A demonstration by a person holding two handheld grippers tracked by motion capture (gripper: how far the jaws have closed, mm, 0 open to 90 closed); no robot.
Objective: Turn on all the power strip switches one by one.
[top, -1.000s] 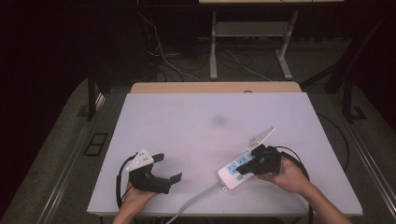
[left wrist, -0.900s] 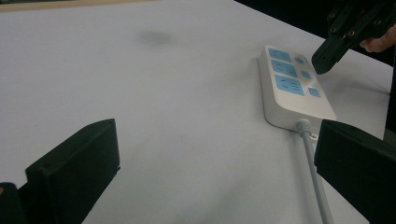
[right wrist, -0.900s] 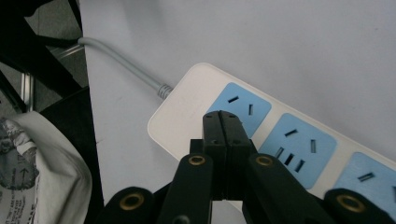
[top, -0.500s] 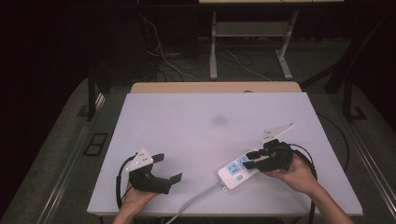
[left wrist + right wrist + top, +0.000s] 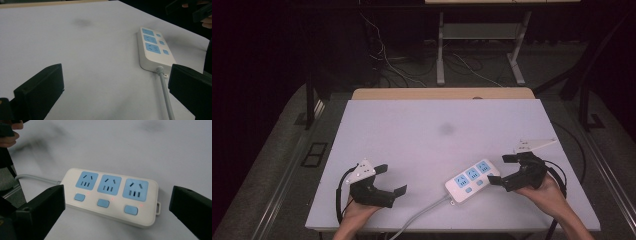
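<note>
- On the bench (image 5: 412,130), near its front right, the power strip (image 5: 472,179) lies flat, sockets up, cord trailing off the front edge.
- Right tool (image 5: 506,171): jaws just opened wide, nothing between them, beside the strip's end — placement looks done.
- Left tool (image 5: 388,180): open, empty, well apart.

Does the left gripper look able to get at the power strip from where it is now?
Probably yes. The left gripper is open, and only bare table lies between it and the power strip. The right gripper, open, sits just off the strip's far end.
</note>
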